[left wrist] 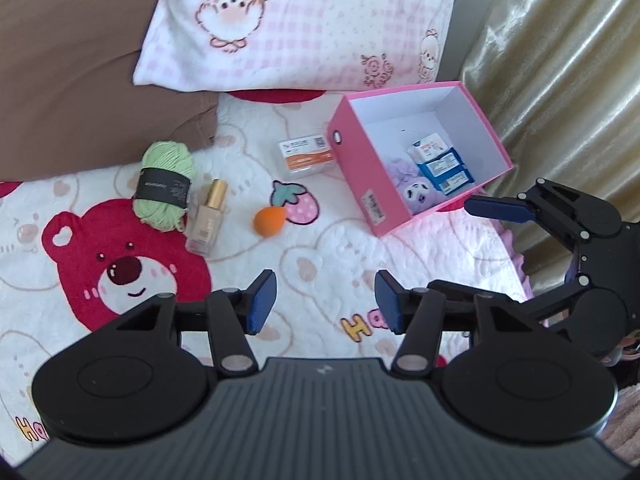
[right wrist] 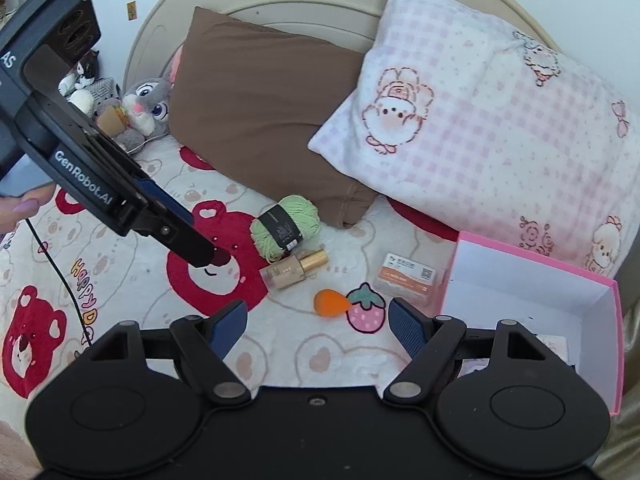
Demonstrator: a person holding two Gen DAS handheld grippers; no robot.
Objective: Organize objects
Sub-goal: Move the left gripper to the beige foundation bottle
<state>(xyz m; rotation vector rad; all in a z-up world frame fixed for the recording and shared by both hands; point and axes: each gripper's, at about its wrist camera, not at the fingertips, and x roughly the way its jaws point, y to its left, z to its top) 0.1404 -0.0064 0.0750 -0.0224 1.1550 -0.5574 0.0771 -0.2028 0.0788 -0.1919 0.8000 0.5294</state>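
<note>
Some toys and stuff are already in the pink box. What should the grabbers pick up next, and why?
Probably the right gripper should dip toward the orange sponge. Its jaws are open and empty, and the sponge lies just ahead of them on the blanket, loose and apart from the bottle and yarn. The pink box sits close on that side.

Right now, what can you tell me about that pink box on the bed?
The pink box is an open, lidless rectangular carton, pink outside and white inside, with a round metal-ringed hole in one end and a barcode sticker on its long side. It sits upright on the bear-print blanket, below the checked pillow and beside the gold curtain. Inside lie a purple plush toy and stacked blue-and-white packets. Neither pair of fingers touches it.
</note>
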